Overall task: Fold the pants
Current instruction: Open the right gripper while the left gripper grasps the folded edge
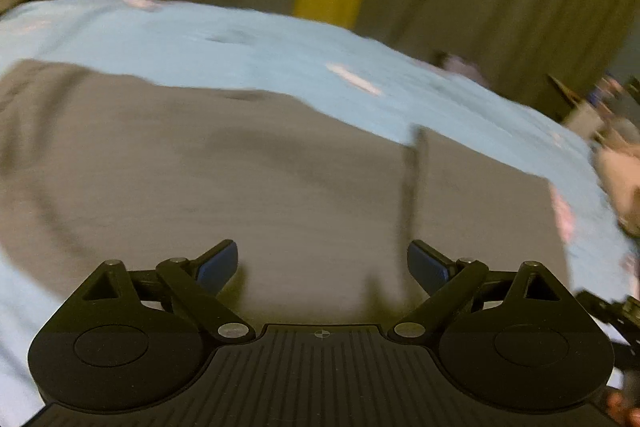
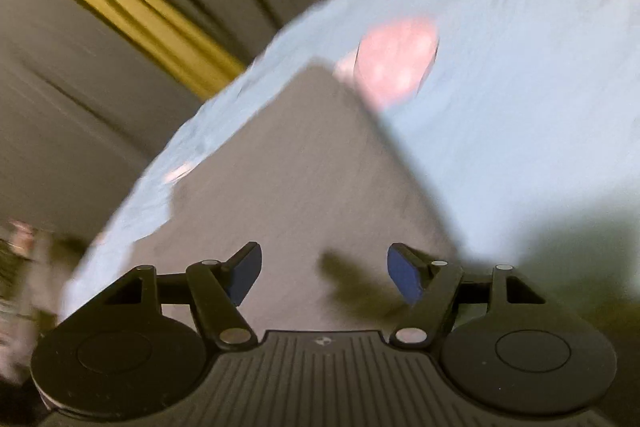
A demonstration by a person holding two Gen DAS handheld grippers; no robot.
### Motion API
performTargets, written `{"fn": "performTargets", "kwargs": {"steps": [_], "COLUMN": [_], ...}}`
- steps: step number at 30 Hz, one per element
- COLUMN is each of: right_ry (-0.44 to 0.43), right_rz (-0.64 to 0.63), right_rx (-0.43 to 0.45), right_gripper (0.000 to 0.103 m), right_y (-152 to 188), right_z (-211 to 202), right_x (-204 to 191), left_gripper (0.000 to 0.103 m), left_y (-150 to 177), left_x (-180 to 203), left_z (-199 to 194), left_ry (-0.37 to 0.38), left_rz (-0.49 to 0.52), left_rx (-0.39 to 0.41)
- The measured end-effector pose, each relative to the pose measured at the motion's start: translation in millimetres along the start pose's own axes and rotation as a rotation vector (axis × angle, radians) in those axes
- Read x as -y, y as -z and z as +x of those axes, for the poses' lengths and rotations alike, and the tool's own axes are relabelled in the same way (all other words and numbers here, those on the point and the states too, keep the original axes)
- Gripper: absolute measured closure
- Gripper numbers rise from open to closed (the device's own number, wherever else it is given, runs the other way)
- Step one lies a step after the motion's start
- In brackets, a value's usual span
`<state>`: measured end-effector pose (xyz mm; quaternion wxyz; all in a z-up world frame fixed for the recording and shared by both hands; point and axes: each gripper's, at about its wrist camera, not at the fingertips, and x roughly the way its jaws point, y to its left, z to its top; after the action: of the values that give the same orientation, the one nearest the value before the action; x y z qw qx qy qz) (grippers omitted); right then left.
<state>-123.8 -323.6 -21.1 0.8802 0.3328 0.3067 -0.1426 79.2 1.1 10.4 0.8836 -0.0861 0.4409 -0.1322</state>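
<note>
Light-blue bedsheet [image 1: 280, 59] under it all, grey pants [image 1: 240, 167] lying flat on top. Left gripper [image 1: 322, 263] and right gripper [image 2: 324, 273] both hover wide open, empty. Soft, limp cloth, I'd say; best pinched at a hem or edge.

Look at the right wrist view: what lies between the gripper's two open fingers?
Only the grey pants, spread flat on the light blue sheet. The right gripper holds nothing; its shadow falls on the cloth there.
</note>
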Motion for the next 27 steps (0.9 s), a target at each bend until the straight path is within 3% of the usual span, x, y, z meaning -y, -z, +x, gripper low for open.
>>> {"fn": "performTargets", "kwargs": {"steps": [1,2,4,9,12,15,19,22,27], "right_ry": [0.017,0.018,0.006,0.001,0.008,0.012,0.010,0.013,0.002], "right_rz": [-0.008,-0.007,0.003,-0.047,-0.079,-0.089,-0.095,-0.101,-0.089], "right_rx": [0.026,0.043,0.030,0.024,0.022,0.014,0.011,0.013,0.022], "right_gripper": [0.013,0.009,0.009,0.009,0.009,0.009,0.008,0.008,0.008], "right_y": [-0.1,-0.1,0.3,1.2,4.6,4.7,5.9,6.7,7.2], "right_z": [-1.0,-0.7,5.0,12.6,14.7,21.3,24.2,26.5,25.7], "right_x": [0.4,1.7,4.7,-0.1,-3.1,-4.1,-4.5,-5.8,-4.4], "left_gripper": [0.007,0.007,0.010,0.044,0.055,0.057,0.057,0.080,0.085], "left_y": [-2.6,-5.0,-7.6,-5.3,-4.3,-3.6,-5.9,-8.2,-8.7], "left_x": [7.9,15.0,29.9,51.6,55.4,57.8,58.5,57.7,63.3], "left_z": [8.4,17.9,36.4,70.6,82.2,94.1,103.4,105.8,91.0], "left_ry": [0.033,0.066,0.103,0.089,0.111,0.097,0.098,0.116,0.110], "left_rz": [0.007,0.013,0.027,0.078,0.062,0.046,0.032,-0.007,0.033], "left_rx": [-0.030,-0.062,-0.122,-0.209,-0.236,-0.276,-0.268,-0.262,-0.217]}}
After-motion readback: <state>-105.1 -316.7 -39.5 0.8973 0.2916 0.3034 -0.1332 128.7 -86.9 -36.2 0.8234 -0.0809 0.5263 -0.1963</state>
